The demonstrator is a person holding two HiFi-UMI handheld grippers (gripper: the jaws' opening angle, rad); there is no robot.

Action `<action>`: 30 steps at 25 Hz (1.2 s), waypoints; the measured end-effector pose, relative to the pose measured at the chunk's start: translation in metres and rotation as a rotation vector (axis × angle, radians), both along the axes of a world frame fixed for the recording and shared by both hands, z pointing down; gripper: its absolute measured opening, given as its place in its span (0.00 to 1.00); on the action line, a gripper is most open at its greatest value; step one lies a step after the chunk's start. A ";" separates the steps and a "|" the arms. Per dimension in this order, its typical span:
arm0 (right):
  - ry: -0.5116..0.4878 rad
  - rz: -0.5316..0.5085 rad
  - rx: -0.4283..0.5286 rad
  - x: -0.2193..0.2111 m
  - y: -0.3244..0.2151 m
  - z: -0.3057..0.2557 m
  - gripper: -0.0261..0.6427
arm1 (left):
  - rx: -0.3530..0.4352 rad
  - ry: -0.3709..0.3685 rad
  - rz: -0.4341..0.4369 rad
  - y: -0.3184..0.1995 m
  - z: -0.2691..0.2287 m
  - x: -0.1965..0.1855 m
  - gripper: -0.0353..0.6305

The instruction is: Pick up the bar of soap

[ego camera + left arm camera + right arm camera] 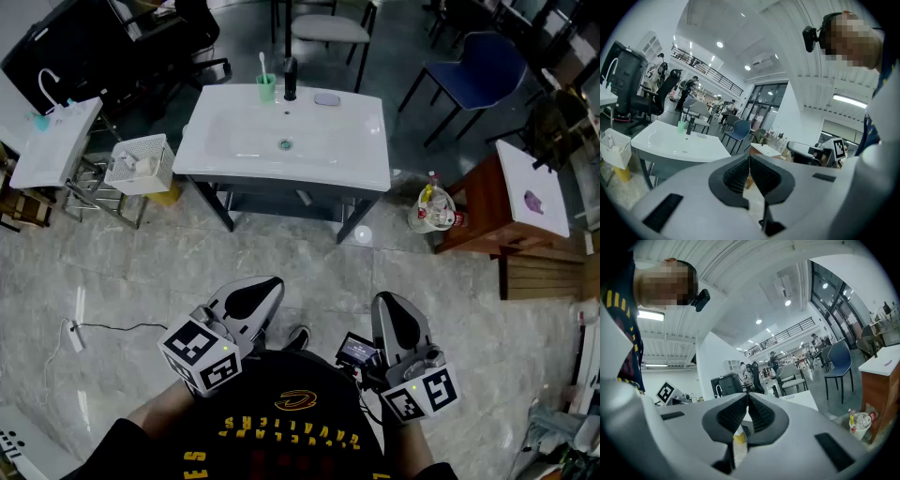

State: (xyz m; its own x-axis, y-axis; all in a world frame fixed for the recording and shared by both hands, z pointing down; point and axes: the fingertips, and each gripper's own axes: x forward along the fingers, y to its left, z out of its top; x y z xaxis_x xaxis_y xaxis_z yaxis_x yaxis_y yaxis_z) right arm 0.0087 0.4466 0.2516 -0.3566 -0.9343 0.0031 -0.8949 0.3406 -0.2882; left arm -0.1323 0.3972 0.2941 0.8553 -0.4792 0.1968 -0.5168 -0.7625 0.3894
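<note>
1. Head view: the left gripper (262, 289) and the right gripper (389, 307) are both held close to the person's body. They are well short of the white sink (352, 159), with bare floor between.
2. In the left gripper view, the left gripper's jaws are pressed together on nothing. In the right gripper view, the right gripper's jaws are likewise closed and empty.
3. The bar of soap (326, 99) lies flat on the sink's back rim, just right of the black faucet (291, 79). Its long axis runs along that rim, pointing towards the sink's two ends.
4. A green cup (266, 89) stands just left of the faucet with a toothbrush (262, 64) upright in it.
5. A white basket (141, 164) sits against the sink's left end; its pale contents are unclear.
6. A pale bucket (433, 210) holding bottles stands on the floor near the sink's right front corner.
</note>
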 end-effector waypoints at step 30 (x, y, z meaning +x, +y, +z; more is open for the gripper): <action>-0.106 0.142 -0.094 0.054 -0.014 0.024 0.08 | -0.084 0.003 0.037 -0.022 0.025 0.026 0.07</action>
